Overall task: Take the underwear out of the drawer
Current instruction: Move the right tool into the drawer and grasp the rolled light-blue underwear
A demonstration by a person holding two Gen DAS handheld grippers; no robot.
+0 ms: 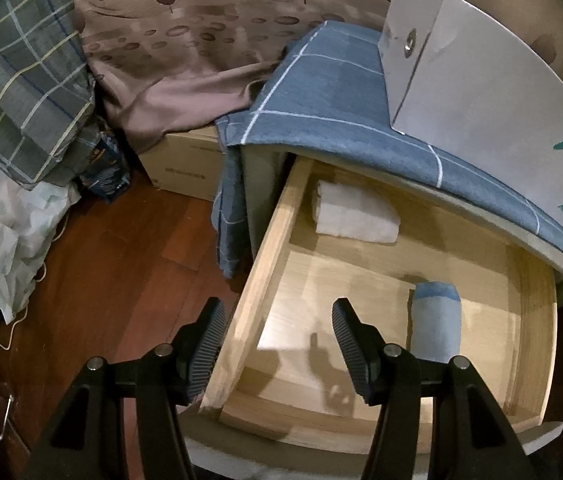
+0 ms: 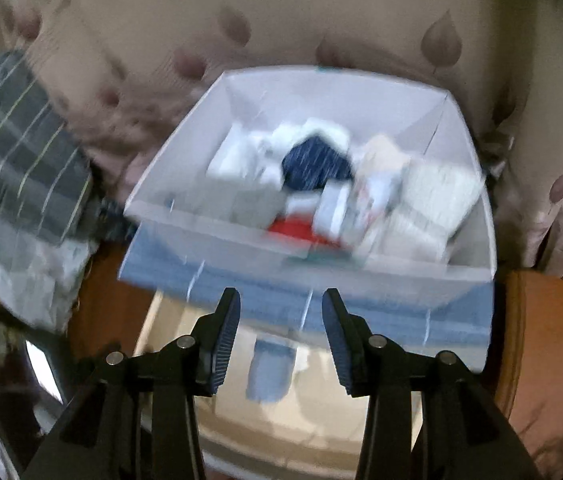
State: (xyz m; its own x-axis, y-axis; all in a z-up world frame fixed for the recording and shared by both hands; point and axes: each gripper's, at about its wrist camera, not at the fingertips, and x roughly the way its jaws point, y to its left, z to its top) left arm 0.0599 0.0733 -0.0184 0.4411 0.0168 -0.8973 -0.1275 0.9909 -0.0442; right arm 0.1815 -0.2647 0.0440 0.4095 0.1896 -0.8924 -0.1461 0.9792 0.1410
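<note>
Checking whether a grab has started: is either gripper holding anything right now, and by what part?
Nothing is held. The left gripper and right gripper are both open and empty; the blue roll lies untouched in the drawer.

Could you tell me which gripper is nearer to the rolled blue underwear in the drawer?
Left, probably. The left gripper hangs just above the rolled blue underwear; the right gripper sits higher, facing the white box.

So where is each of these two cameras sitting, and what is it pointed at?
Left wrist: rides the left gripper, looking down into the open drawer; its two black fingers show, apart.
Right wrist: rides the right gripper, higher, facing the white box of folded clothes; its fingers show, apart; picture blurred.
Shared: the drawer, the rolled blue underwear, the box and the blue cloth beneath it.
</note>
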